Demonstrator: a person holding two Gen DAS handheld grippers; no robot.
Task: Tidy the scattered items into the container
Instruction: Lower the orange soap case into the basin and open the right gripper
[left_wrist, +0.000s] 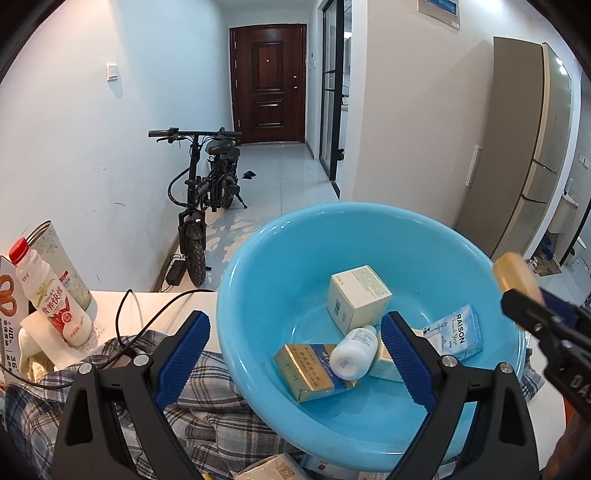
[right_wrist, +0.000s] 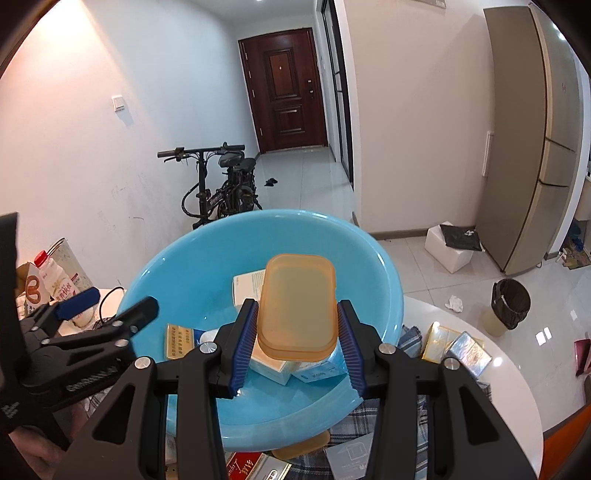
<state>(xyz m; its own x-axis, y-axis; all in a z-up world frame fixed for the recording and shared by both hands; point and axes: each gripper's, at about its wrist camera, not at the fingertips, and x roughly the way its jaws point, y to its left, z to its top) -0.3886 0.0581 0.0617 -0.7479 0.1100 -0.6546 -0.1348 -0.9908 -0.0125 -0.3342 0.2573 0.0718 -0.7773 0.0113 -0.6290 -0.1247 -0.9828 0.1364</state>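
Cluttered round table (right_wrist: 517, 387): right gripper (right_wrist: 297, 343) clamps amber lid (right_wrist: 297, 306) above blue basin (right_wrist: 384, 280); left gripper (left_wrist: 295, 363), at nine o'clock, gapes empty; early release could bounce the lid out

Both claws are matte black plastic frames, the left claw (left_wrist: 295, 354) and right claw (right_wrist: 297, 341) alike, with ribbed blue pads (right_wrist: 246, 345), round silver screws and pale embossed lettering on the side
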